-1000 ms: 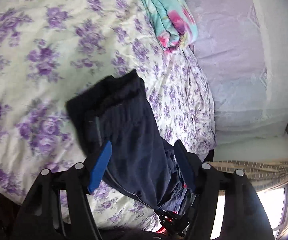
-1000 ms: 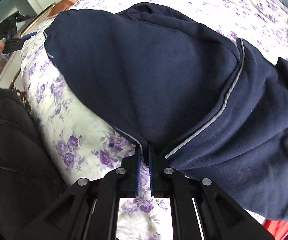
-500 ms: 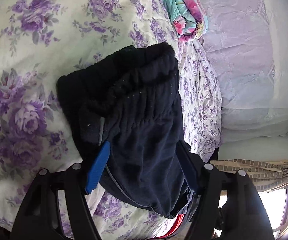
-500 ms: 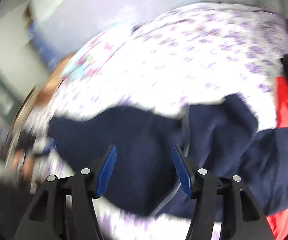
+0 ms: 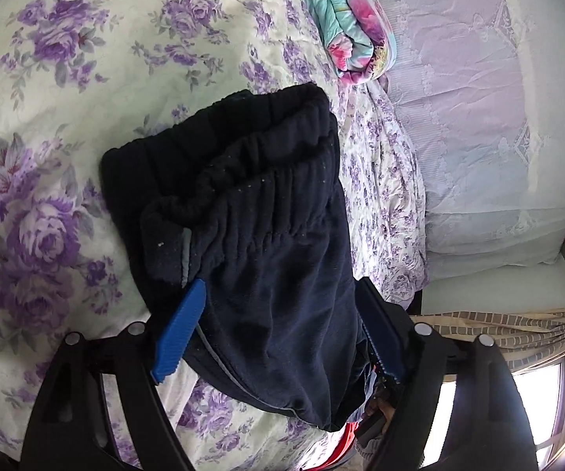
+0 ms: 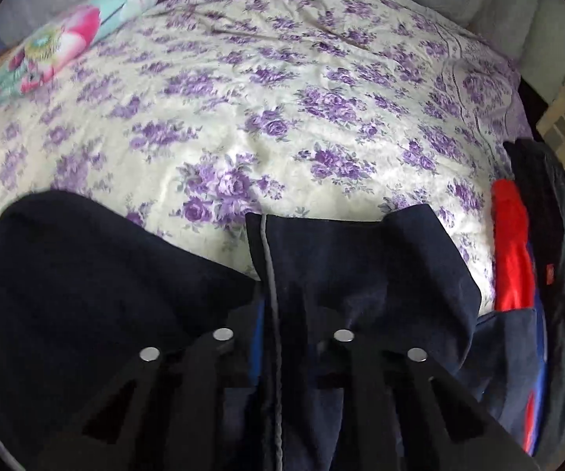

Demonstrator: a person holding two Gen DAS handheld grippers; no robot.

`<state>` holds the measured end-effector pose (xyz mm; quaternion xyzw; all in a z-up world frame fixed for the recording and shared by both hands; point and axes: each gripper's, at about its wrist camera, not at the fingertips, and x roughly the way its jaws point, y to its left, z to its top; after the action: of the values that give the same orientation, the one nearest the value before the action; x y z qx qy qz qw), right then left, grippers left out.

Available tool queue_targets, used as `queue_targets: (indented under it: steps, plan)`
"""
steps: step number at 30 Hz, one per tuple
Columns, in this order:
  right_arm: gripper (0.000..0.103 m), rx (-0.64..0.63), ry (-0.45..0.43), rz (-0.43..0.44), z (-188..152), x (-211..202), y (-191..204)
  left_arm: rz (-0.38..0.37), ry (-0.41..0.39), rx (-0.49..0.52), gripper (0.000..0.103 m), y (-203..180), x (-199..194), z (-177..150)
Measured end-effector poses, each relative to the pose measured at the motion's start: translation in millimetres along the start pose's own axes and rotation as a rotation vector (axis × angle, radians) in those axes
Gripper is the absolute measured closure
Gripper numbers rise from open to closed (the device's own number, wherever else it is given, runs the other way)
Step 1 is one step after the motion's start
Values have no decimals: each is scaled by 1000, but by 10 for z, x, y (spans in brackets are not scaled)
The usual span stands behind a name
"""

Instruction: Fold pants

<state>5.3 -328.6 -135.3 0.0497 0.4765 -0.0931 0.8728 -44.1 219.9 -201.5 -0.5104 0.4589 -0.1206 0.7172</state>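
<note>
The navy pants (image 5: 267, 235) lie bunched on the floral bedspread (image 5: 66, 78), with the elastic waistband toward the far side. My left gripper (image 5: 278, 333) is open, its blue fingers (image 5: 180, 325) straddling the cloth near the bed's edge without pinching it. In the right wrist view the pants (image 6: 66, 274) drape over my right gripper (image 6: 282, 306). A fold with a grey piping stripe runs down between its fingers. The fingertips are covered by the cloth, so the grip cannot be read.
A folded teal and pink floral blanket (image 5: 353, 27) lies at the far side of the bed, and it also shows in the right wrist view (image 6: 55, 47). A red and dark garment pile (image 6: 518, 255) sits at the bed's right edge. A lilac curtain (image 5: 478, 98) hangs beyond.
The right gripper let go of the pants hem, opened and swung up, then dropped back so cloth now drapes over it. The left gripper moved closer over the waistband, still open.
</note>
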Motion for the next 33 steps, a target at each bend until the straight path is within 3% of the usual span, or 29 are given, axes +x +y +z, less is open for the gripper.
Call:
queue_targets:
  steps: [2, 5, 7, 10, 13, 16, 20, 22, 23, 24, 26, 29, 31, 33]
  plan:
    - [91, 167, -70, 129, 72, -264, -306, 3, 4, -4, 26, -3, -2, 5]
    - [91, 460, -245, 444, 48, -831, -895, 2, 18, -8, 26, 2, -12, 12]
    - [91, 558, -348, 529, -121, -1199, -1245, 0, 25, -15, 26, -2, -4, 38]
    - [92, 730, -381, 467, -770, -1332, -1859, 0, 27, -21, 26, -3, 1, 44]
    - [92, 875, -242, 344, -1510, -1018, -2233, 6, 20, -13, 26, -17, 9, 32]
    - [92, 969, -164, 354, -1912, -727, -2272, 19, 21, -11, 24, -39, 23, 35]
    - [89, 1043, -191, 427, -1956, -649, -2278, 38, 35, -1, 15, -122, 79, 64]
    - [76, 1034, -173, 431, -1903, -607, -2278, 53, 31, 16, 8, -176, 113, 58]
    - [76, 1025, -165, 427, -1879, -588, -2265, 60, 26, 26, 6, -202, 129, 49]
    - [76, 1012, -161, 420, -1861, -578, -2245, 73, 20, 38, 5, -230, 142, 35]
    - [90, 977, -178, 403, -1835, -670, -2209, 92, 7, 58, 5, -256, 148, 6]
    - [93, 881, -216, 361, -1755, -990, -2173, 80, -2, 60, 5, -244, 125, -7]
    - [93, 876, -137, 306, -1861, -882, -2263, 62, -10, 43, 5, -212, 109, -3]
    - [93, 953, -54, 316, -2073, -649, -2345, 63, -14, 44, 5, -211, 107, -10]
